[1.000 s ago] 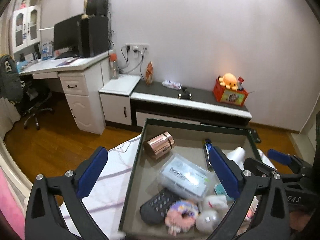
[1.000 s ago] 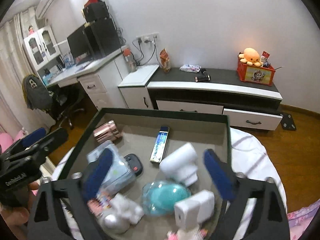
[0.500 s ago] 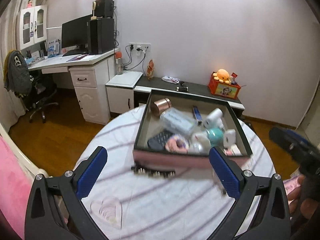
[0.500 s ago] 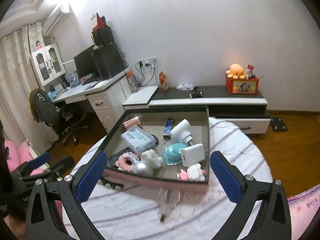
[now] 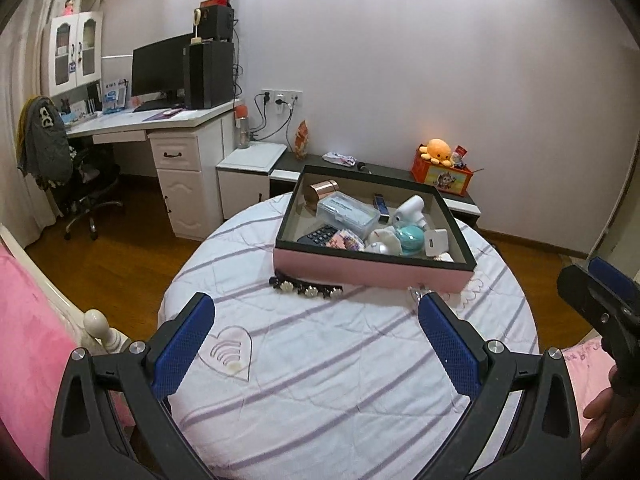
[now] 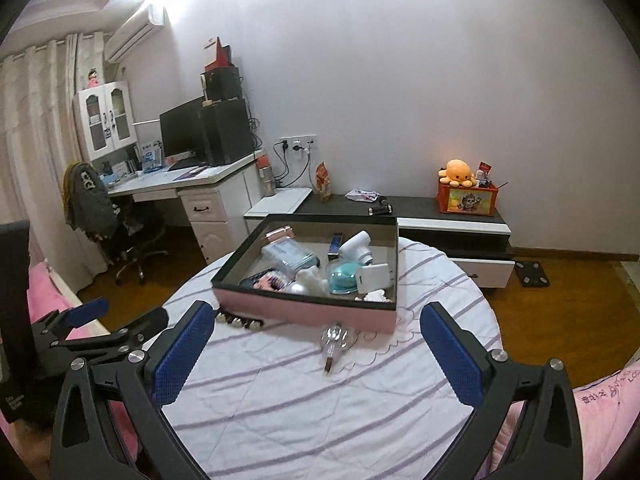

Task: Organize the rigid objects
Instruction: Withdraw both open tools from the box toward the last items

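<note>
Pink box (image 5: 372, 272) sits on round striped table (image 5: 320, 360), filled. Outside it, just at its front wall: flower hair clip (image 5: 306, 289) and clear bottle (image 6: 334, 342). Left gripper (image 5: 316, 344) and right gripper (image 6: 316, 350) gape wide, empty. Suggest right descends over bottle's body, closing across its width.

Left gripper (image 5: 316, 340) jaws spread wide, empty. Right gripper (image 6: 316, 348) jaws spread wide, empty, level alongside left.
</note>
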### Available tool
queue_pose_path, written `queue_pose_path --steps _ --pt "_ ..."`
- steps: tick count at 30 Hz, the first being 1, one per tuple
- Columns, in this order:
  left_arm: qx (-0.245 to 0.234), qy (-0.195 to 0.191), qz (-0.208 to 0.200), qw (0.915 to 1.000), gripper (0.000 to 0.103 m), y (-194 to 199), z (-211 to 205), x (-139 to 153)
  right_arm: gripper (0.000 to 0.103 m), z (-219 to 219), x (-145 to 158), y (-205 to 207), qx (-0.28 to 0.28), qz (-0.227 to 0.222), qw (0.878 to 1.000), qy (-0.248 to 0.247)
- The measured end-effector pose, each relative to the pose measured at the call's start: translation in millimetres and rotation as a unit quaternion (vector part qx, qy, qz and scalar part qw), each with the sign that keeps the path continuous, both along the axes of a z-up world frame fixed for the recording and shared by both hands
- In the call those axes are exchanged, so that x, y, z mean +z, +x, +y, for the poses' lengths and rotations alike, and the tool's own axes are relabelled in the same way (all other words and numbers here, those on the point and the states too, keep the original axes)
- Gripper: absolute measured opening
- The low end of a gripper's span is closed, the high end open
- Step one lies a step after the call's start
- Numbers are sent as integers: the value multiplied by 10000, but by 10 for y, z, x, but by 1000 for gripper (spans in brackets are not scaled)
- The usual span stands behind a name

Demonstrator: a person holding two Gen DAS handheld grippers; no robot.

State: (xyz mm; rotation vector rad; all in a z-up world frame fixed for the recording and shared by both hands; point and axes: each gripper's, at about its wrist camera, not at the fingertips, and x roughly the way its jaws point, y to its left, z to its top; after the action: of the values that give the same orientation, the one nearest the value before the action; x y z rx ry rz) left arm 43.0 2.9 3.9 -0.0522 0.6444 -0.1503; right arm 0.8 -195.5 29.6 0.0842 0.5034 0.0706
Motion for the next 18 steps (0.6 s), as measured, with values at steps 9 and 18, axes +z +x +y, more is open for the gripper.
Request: queue_pose_path --steps 9,18 --pt "-53 84 18 9999 103 -146 -76 -19 103 14 -18 -136 81 -8 10000 27" --pt "-31 79 20 10000 103 -135 -76 -11 103 11 -29 -145 84 10 10000 9"
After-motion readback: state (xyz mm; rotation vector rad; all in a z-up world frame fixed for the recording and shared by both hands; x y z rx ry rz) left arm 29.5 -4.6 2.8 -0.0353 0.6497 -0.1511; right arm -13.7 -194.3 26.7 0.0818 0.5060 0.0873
